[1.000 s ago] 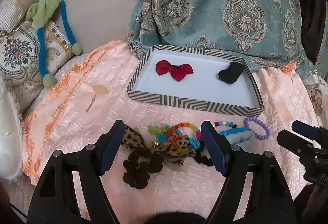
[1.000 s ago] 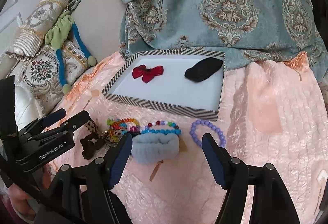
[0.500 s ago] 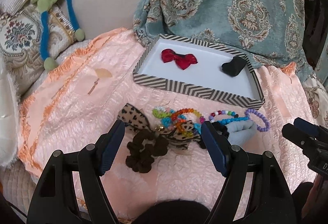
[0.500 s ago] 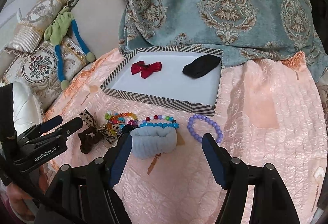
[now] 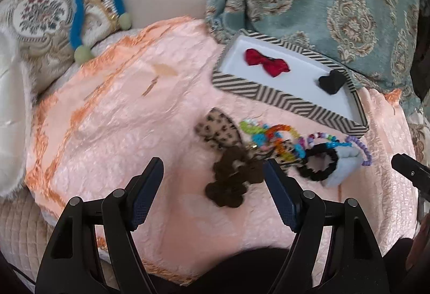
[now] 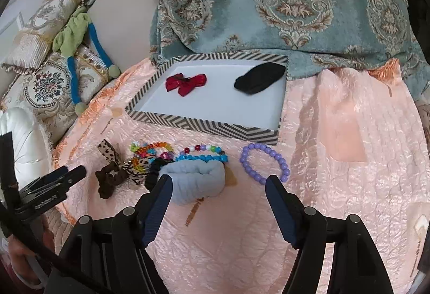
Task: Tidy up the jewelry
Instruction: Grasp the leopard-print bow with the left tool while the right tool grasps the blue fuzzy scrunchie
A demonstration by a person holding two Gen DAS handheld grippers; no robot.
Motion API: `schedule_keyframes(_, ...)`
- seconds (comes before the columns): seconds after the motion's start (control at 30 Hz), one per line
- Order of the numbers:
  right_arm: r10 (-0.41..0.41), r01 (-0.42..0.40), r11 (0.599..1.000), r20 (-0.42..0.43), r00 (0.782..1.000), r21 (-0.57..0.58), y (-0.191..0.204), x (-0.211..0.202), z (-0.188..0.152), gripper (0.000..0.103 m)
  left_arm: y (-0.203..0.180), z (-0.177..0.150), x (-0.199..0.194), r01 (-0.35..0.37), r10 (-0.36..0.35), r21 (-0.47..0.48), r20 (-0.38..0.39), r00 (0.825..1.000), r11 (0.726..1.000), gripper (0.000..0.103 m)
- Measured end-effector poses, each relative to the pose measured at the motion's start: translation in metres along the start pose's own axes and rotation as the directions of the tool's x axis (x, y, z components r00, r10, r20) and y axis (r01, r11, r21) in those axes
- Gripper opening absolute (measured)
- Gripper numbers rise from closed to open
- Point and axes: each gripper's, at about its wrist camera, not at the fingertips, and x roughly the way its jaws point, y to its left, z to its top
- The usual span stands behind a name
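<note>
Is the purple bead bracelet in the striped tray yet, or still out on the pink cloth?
Out. The purple bead bracelet lies flat on the pink cloth, just in front of the striped tray, untouched by either claw.

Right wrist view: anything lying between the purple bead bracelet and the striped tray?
Nothing. In the right wrist view, only bare pink quilt separates the purple bead bracelet from the striped tray; they sit apart, not touching.

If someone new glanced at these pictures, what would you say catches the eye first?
Probably the striped tray with its white floor, holding only a red bow and a black hair piece. Next, the bright tangle of beaded bracelets and scrunchies on the pink quilt just in front of it, with both open tongs hovering short of it.
</note>
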Motion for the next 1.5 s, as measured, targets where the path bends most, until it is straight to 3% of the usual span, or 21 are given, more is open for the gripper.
schedule_keyframes(0.33, 0.068, -0.062, 0.995, -0.065, 0.996, 0.082, -0.009, 0.027, -0.005, 0.07, 0.037, -0.01, 0.014, 0.046, -0.052, -0.103, -0.058, 0.997, 0.994, 0.077)
schedule_keyframes(0.63, 0.094, -0.082, 0.989, -0.102, 0.99, 0.119, -0.015, 0.044, -0.007, 0.071, 0.029, -0.002, 0.037, 0.126, -0.141, -0.147, -0.102, 0.985, 0.981, 0.078)
schedule_keyframes(0.8, 0.113, -0.099, 0.987, -0.103, 0.988, 0.126, -0.013, 0.049, -0.005, 0.071, 0.013, -0.006, 0.051, 0.117, -0.126, -0.07, -0.145, 0.981, 0.991, 0.078)
schedule_keyframes(0.93, 0.125, -0.112, 0.987, -0.112, 0.986, 0.115, -0.005, 0.06, 0.0, 0.071, 0.016, -0.008, 0.063, 0.124, -0.143, -0.115, -0.177, 0.974, 0.986, 0.078)
schedule_keyframes(1.13, 0.172, -0.149, 0.975, -0.134, 0.976, 0.167, -0.003, 0.083, 0.001, 0.071, 0.015, 0.001, 0.068, 0.126, -0.147, -0.132, -0.161, 0.976, 0.983, 0.078)
schedule_keyframes(1.2, 0.205, -0.179, 0.966, -0.132, 0.97, 0.185, -0.004, 0.09, -0.001, 0.062, 0.01, 0.002, 0.072, 0.133, -0.152, -0.123, -0.158, 0.976, 0.983, 0.078)
schedule_keyframes(1.23, 0.212, -0.188, 0.965, -0.127, 0.969, 0.182, -0.004, 0.09, -0.002, 0.044, 0.007, 0.001, 0.075, 0.137, -0.154, -0.111, -0.168, 0.974, 0.984, 0.077)
schedule_keyframes(1.27, 0.207, -0.185, 0.968, -0.123, 0.971, 0.171, -0.002, 0.089, -0.003, 0.039, 0.004, 0.0, 0.077, 0.144, -0.159, -0.097, -0.172, 0.972, 0.985, 0.074)
schedule_keyframes(1.33, 0.191, -0.178, 0.976, -0.104, 0.976, 0.123, 0.001, 0.082, -0.005, 0.028, 0.001, -0.002, 0.075, 0.158, -0.167, -0.067, -0.154, 0.974, 0.985, 0.04)
schedule_keyframes(1.4, 0.182, -0.174, 0.98, -0.084, 0.98, 0.095, 0.003, 0.072, -0.005, 0.024, -0.002, -0.002, 0.072, 0.17, -0.174, -0.041, -0.159, 0.972, 0.985, 0.025)
schedule_keyframes(1.5, 0.172, -0.169, 0.983, -0.037, 0.984, 0.069, 0.004, 0.052, -0.003, 0.023, 0.001, 0.0, 0.06, 0.192, -0.196, -0.044, -0.144, 0.97, 0.98, 0.016)
